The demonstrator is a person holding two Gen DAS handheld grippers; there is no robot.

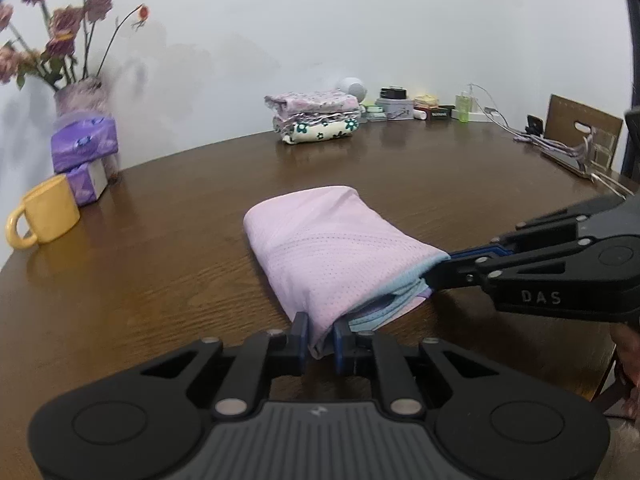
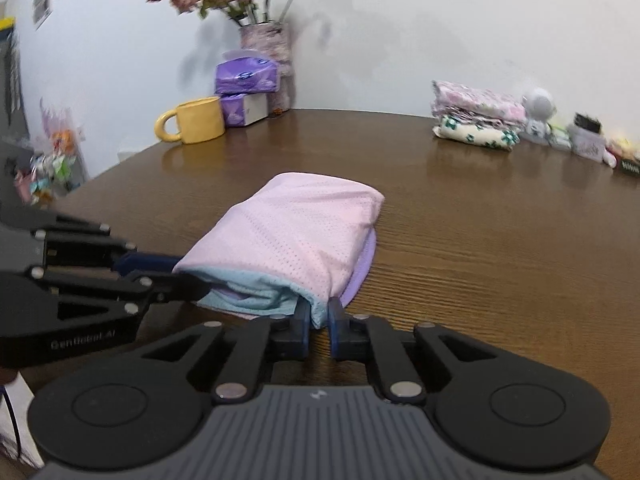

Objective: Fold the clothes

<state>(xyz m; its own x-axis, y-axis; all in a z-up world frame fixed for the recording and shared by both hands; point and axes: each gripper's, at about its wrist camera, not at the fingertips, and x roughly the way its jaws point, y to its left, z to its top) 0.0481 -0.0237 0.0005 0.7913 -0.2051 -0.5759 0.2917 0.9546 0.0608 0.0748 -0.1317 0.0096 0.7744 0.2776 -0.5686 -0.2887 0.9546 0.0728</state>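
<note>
A folded pink mesh garment (image 1: 320, 248) with light blue and lilac trim lies in the middle of the brown wooden table (image 1: 160, 280). My left gripper (image 1: 320, 330) is shut on the garment's near left corner. In the left wrist view my right gripper (image 1: 434, 272) comes in from the right and pinches the near right corner. In the right wrist view the same garment (image 2: 292, 236) lies ahead, my right gripper (image 2: 319, 316) is shut on its blue-edged corner, and my left gripper (image 2: 192, 282) grips the corner at the left.
A stack of folded patterned clothes (image 1: 316, 116) sits at the far edge by the wall. A yellow mug (image 1: 44, 212), purple tissue packs (image 1: 84, 144) and a vase of dried flowers (image 1: 76, 96) stand at the far left. Small boxes, bottles and cables (image 1: 440, 110) crowd the far right.
</note>
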